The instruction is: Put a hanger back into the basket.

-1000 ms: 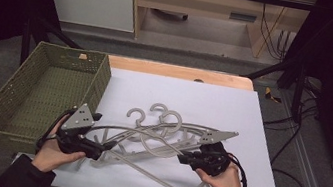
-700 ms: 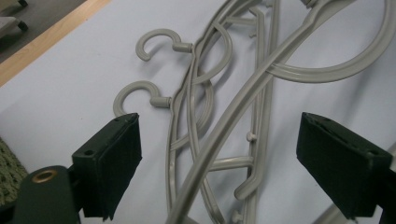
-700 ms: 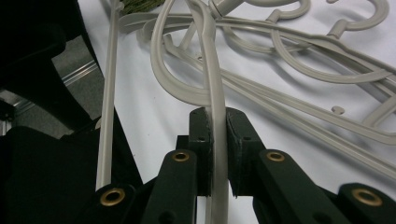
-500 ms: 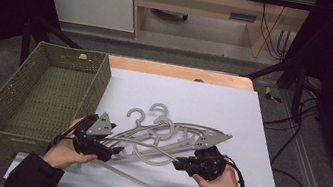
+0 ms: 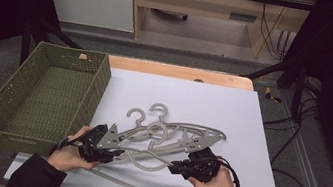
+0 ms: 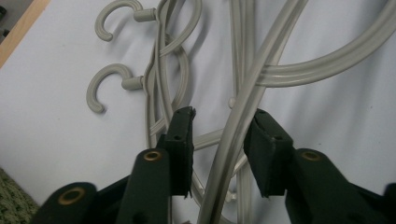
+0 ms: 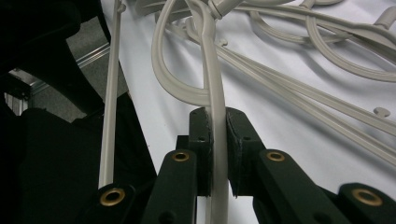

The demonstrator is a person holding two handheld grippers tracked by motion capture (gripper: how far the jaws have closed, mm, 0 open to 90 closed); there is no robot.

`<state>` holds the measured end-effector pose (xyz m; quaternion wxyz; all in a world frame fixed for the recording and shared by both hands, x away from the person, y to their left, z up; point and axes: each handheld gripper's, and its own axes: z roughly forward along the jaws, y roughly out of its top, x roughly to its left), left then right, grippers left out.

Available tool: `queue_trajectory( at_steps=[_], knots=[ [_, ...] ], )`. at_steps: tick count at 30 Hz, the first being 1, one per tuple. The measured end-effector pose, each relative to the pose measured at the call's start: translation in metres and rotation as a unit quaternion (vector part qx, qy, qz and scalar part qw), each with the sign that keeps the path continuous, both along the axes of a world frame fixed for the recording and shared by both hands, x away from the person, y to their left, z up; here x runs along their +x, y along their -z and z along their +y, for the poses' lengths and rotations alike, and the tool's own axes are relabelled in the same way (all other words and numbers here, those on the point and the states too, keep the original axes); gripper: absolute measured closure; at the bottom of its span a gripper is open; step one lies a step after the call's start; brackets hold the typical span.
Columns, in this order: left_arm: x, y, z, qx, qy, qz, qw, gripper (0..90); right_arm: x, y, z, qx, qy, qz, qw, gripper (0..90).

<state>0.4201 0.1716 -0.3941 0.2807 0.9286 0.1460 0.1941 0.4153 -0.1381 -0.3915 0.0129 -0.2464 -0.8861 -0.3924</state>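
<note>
While the right claw clamps flat on one grey arm of a hanger, its pads pressed to both sides of the strip in the right gripper view, the left claw sits part open at the other end of the pile. Its jaws have just been closing, and in the left gripper view a curved hanger arm runs up between them, with a gap on each side; the pads do not press on it. The tangle of grey plastic hangers lies on the white sheet of the table, toward the near edge, between the two hands. Two hooks point away from the person, side by side; the same two hooks appear at upper left in the left gripper view. One long thin bar of the pile reaches toward the near edge of the table. A green woven basket stands at the left of the table, just beside the left hand, apart from the hangers. The right hand rests low on the sheet behind its claw. How many hangers make up the tangle I cannot tell.
</note>
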Motion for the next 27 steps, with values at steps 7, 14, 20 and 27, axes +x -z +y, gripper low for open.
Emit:
queue_trajectory(
  at_steps=[7,14,20,27],
  knots=[
    [-0.003,0.003,-0.004,0.013,0.012,-0.004,0.9998,74.1,0.001,0.001,-0.001,-0.002,-0.008,0.005,1.0000,81.7],
    [-0.007,0.004,-0.007,0.023,0.016,-0.010,0.9996,75.8,0.004,0.004,-0.002,-0.004,-0.013,-0.003,0.9999,80.7],
    [-0.012,0.002,-0.009,0.028,0.020,-0.008,0.9994,78.2,0.004,0.003,-0.004,-0.005,0.009,-0.015,0.9998,76.5],
    [-0.019,-0.005,-0.011,0.020,0.024,-0.001,0.9995,80.5,0.004,-0.002,-0.012,0.008,0.030,-0.044,0.9985,69.4]
  ],
)
